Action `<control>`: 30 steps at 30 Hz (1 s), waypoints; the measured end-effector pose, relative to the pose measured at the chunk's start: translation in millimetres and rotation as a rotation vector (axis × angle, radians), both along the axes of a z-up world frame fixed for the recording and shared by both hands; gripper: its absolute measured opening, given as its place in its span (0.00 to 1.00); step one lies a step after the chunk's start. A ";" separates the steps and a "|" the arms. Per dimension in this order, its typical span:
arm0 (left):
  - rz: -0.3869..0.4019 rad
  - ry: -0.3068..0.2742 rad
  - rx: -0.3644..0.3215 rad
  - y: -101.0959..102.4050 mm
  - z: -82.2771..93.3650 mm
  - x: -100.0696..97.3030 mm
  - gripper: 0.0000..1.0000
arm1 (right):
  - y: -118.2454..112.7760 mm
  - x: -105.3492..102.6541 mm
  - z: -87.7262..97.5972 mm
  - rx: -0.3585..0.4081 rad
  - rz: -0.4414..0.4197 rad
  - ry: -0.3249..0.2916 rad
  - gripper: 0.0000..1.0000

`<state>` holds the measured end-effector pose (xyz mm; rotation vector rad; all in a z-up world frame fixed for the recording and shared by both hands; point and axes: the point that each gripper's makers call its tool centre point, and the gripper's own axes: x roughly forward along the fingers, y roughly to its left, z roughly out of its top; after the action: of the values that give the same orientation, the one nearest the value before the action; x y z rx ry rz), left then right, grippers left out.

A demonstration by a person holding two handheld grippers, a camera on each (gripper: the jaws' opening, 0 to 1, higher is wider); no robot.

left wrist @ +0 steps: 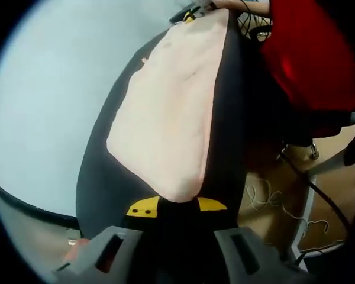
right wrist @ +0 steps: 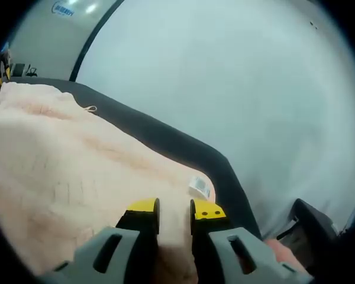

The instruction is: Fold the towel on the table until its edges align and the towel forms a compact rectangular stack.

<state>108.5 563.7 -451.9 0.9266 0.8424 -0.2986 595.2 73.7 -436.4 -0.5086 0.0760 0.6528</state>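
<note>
A pale pink towel [left wrist: 165, 112] lies spread lengthwise on the black table [left wrist: 100, 183]. My left gripper [left wrist: 177, 206] is shut on the towel's near corner, which sits pinched between its yellow-tipped jaws. At the towel's far end, the right gripper [left wrist: 192, 13] shows small. In the right gripper view the towel [right wrist: 65, 160] fills the left and middle, and my right gripper [right wrist: 175, 210] is shut on its edge beside a white label [right wrist: 199, 187]. A small hanging loop [right wrist: 90, 109] sits on the far edge. The table [right wrist: 183, 148] shows as a dark band beyond the towel.
A person in red clothing [left wrist: 307, 53] stands close to the table's right side. Below that are a brown floor [left wrist: 272, 201] with a dark cable [left wrist: 319, 195] and white cords. Pale grey floor [right wrist: 236, 77] lies past the table's edge.
</note>
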 end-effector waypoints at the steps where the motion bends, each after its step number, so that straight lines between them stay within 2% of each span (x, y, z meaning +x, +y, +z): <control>1: 0.000 -0.001 0.014 -0.5 1.0 1.0 0.20 | 0.1 -0.3 0.1 0.001 0.000 0.000 0.18; 9: -0.045 -0.039 0.041 -12.2 15.0 10.8 0.15 | -0.1 0.1 -0.1 0.005 -0.004 0.004 0.18; 12: -0.041 -0.067 0.025 -11.9 18.6 10.6 0.14 | -0.4 0.3 -0.1 0.006 -0.005 0.003 0.18; 19: -0.023 -0.068 0.017 -14.6 12.9 4.3 0.11 | -0.3 0.0 -0.2 0.005 -0.006 0.004 0.18; 24: -0.039 -0.061 0.053 -19.2 21.1 10.4 0.10 | -0.9 -0.2 -0.1 0.010 -0.007 0.008 0.18; 25: -0.045 -0.063 0.054 -21.1 23.3 11.5 0.05 | -0.8 -0.2 0.2 0.010 -0.007 0.008 0.18; 28: -0.043 -0.062 0.026 -27.2 24.1 13.5 0.03 | -2.0 0.2 6.1 0.020 -0.012 -0.014 0.18; 30: -0.071 -0.068 0.055 -28.4 22.8 14.4 0.03 | 0.3 -1.8 19.9 0.084 0.001 -0.048 0.18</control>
<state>122.9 535.3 -429.1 1.0143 0.7596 -0.3045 593.4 74.0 -416.5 -0.4432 0.0027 0.6421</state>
